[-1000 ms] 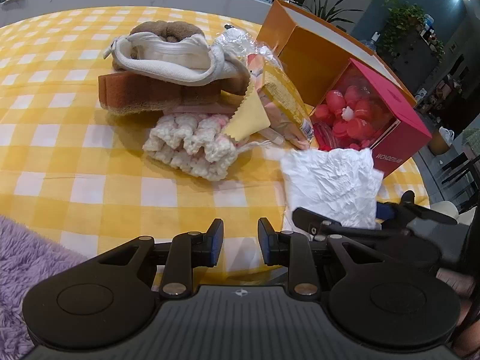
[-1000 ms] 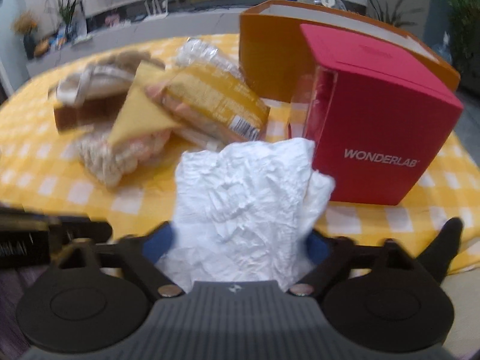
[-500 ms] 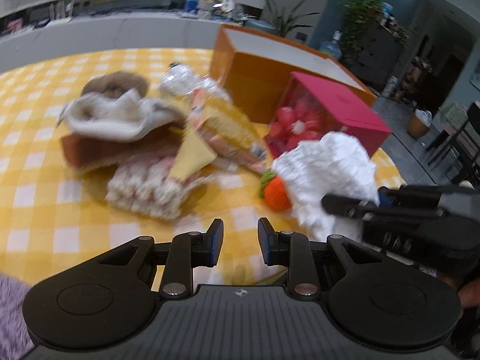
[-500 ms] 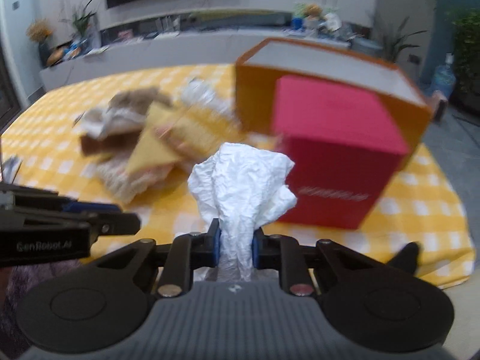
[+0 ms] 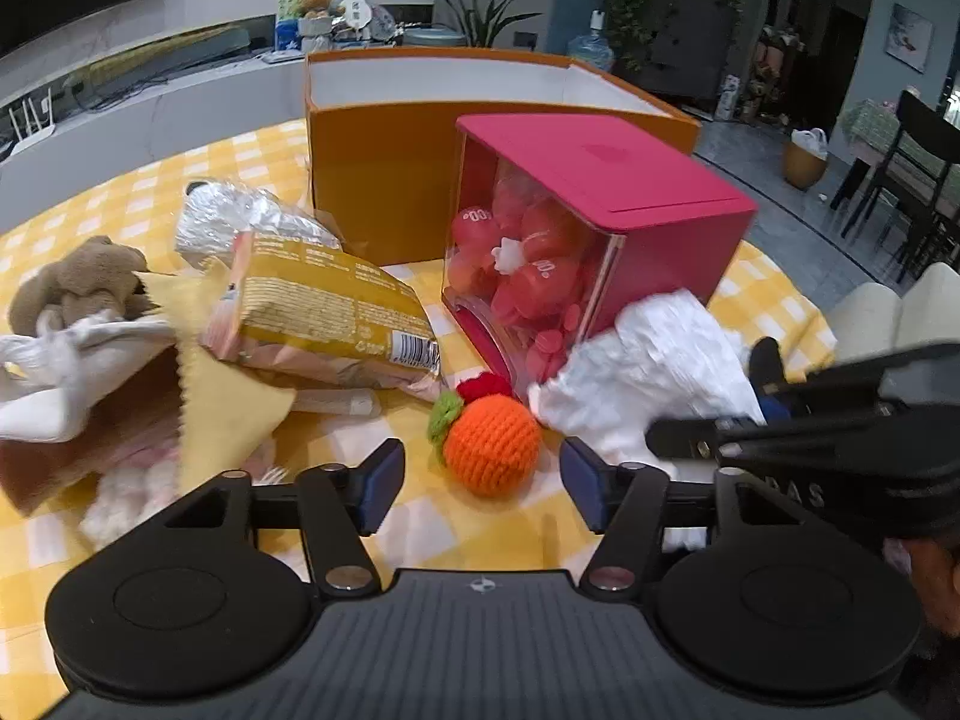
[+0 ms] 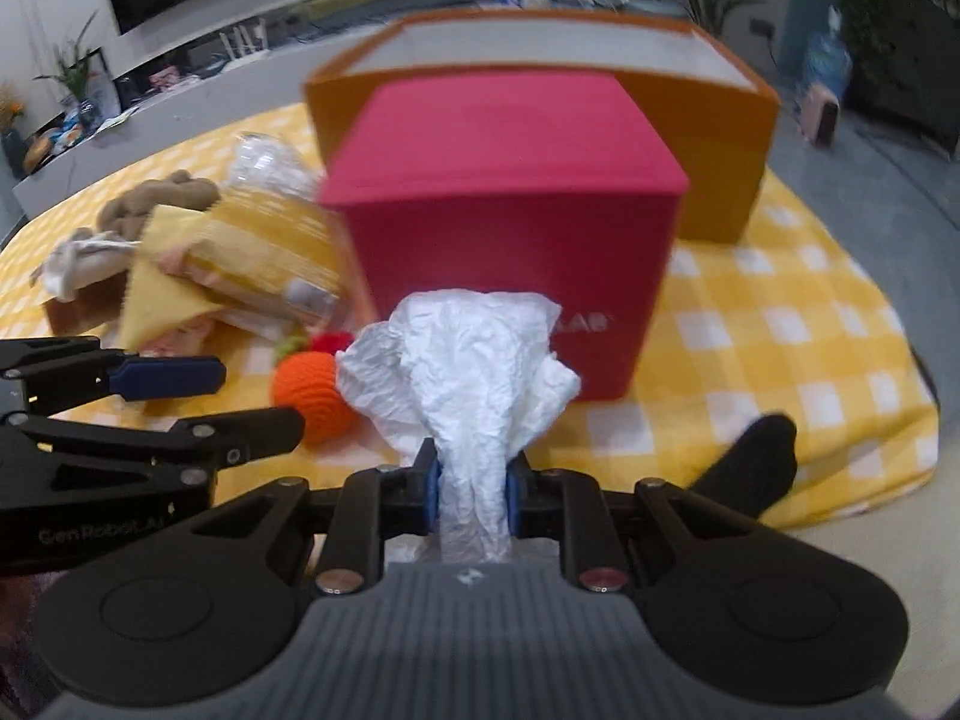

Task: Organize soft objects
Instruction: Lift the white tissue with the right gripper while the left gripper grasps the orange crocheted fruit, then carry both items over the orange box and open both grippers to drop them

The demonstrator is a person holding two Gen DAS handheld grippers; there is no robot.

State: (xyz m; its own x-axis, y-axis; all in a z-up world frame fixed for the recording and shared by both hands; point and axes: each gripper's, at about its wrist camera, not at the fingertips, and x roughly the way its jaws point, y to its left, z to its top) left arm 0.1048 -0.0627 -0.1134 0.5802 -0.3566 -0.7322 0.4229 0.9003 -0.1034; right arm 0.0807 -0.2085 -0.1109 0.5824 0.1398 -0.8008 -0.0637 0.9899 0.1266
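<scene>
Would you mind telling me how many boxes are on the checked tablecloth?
2: a tall open orange cardboard box at the back, and a pink window-fronted box directly before it. Others may be hidden.

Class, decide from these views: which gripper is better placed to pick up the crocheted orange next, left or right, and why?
Left. The left gripper is open and empty, with the crocheted orange sitting just ahead between its fingers. The right gripper is shut on the white bag.

Each gripper, left (image 5: 477, 483) and right (image 6: 471, 483), is built of matte black plastic on a ribbed grey base. Blue pads (image 5: 377, 483) are fitted inside the fingers. Silver screws and round black discs are seen at 5 and 7 o'clock. "GenRobot.AI" is printed on the left one's side.
</scene>
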